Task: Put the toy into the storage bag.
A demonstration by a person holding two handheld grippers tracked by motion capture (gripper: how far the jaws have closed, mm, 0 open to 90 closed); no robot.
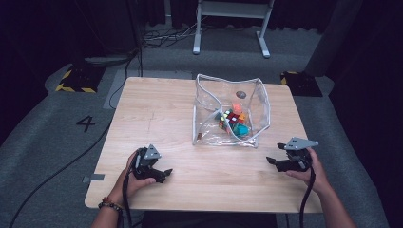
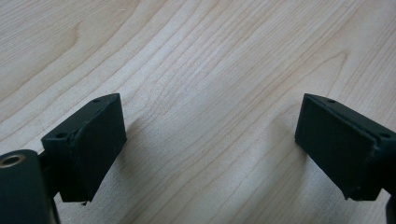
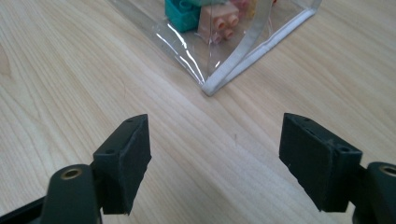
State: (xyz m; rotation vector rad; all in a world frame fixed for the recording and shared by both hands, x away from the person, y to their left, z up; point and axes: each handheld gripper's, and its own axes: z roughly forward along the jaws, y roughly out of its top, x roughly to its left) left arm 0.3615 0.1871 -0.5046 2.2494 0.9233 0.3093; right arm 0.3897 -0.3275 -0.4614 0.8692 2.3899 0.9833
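High view shows a clear plastic zip pouch (image 1: 231,111) standing open-mouthed on the far middle of the desk (image 1: 157,109), with a heap of coloured toy building bricks (image 1: 233,121) lying in its bottom. It likely sits there, mouth up and walls spread, so either tool can reach in or take a wall from the near side.

Both tools rest low on the near part of the desk, well apart from each other. The left tool (image 1: 164,173) lies near the front left edge, its hand wrapped round the body, jaws pointing right across bare wood; its own view shows the jaws spread with nothing between them. The right tool (image 1: 273,160) points left toward the pouch's near right corner (image 3: 210,88), jaws likewise spread and empty, close to that corner but not touching. A teal brick (image 3: 180,14) shows through the plastic there.
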